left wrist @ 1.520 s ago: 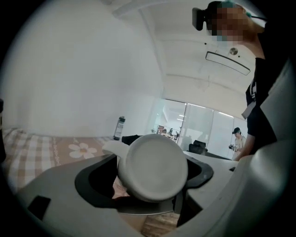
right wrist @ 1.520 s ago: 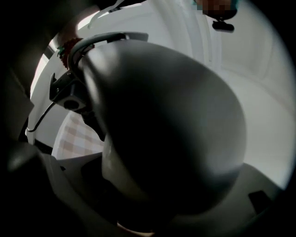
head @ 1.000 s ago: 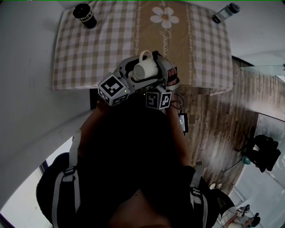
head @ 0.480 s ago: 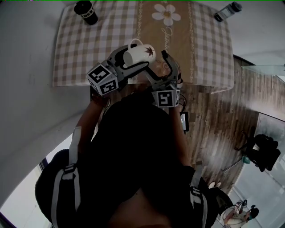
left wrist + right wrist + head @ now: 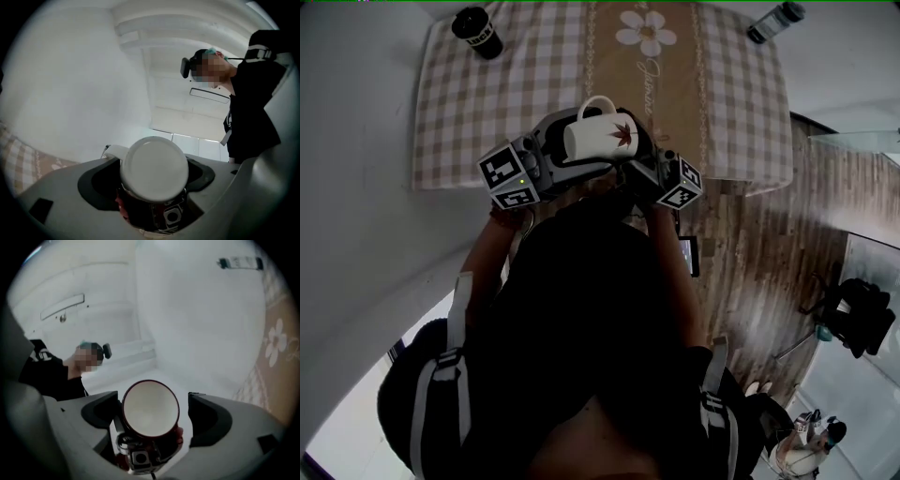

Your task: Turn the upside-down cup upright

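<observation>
White ceramic cup with red leaf print sideways at frame centre above checked tablecloth, left gripper pinching it, right gripper jaws opening around its rim, not touching

The cup sits at frame centre, held between the left tongs, above the near edge of the counter. A tumbler stands at the counter's upper-left corner. A bottle is at its upper-right corner.

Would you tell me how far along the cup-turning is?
Done: mug lifted off the checked tablecloth. In hand: left tool grips it lying sideways; right tool is opening its jaws around it. Left: turn it mouth-up and set it down.
</observation>
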`<action>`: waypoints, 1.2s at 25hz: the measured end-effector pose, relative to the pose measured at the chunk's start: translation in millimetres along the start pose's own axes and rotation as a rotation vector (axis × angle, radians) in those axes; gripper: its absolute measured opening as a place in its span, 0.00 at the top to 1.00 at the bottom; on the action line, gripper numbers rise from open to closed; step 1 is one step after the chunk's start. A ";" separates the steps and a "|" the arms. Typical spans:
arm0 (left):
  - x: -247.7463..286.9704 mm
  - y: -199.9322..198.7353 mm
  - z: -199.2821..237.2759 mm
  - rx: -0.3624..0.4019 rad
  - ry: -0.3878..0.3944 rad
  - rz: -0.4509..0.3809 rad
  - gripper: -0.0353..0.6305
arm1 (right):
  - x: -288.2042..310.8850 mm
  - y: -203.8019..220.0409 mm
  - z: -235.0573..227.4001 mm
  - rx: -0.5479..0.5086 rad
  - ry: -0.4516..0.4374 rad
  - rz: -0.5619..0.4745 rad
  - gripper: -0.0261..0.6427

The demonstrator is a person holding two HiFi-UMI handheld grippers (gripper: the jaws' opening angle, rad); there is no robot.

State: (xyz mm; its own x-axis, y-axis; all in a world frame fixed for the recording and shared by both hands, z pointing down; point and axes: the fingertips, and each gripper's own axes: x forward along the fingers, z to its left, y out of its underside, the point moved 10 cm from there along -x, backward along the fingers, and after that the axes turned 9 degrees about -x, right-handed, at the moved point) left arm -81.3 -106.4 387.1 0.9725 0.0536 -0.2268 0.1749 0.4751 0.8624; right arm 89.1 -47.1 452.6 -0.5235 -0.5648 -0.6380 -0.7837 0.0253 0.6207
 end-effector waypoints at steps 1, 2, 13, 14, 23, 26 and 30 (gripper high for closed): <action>1.6 1.9 -1.4 0.019 0.002 -0.006 0.37 | 1.3 2.1 -0.4 0.058 -0.026 -0.038 0.28; 2.6 3.3 -1.9 0.035 0.004 -0.014 0.37 | 3.2 4.0 -0.3 0.106 -0.050 -0.070 0.28; -4.4 9.0 6.7 0.178 -0.004 0.018 0.37 | 16.5 17.3 -16.0 0.260 -0.020 -0.056 0.34; -5.4 9.6 8.3 0.172 -0.005 0.019 0.37 | 16.6 18.2 -16.7 0.262 -0.010 -0.058 0.34; -9.9 17.1 17.9 0.227 -0.014 0.220 0.37 | 17.1 9.9 -14.1 0.089 0.069 0.058 0.35; -15.5 23.1 18.5 0.235 -0.015 0.244 0.38 | 23.3 5.0 -7.7 -0.018 0.073 0.163 0.34; -20.6 39.4 26.1 0.225 -0.028 0.316 0.38 | 33.8 -1.6 2.8 -0.244 0.071 0.338 0.35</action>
State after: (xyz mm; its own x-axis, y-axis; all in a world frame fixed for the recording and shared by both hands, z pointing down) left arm -90.5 -111.8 437.6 0.9872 0.1408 0.0754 -0.1073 0.2349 0.9661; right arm 71.7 -63.9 428.7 -0.7063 -0.6142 -0.3519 -0.4651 0.0280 0.8848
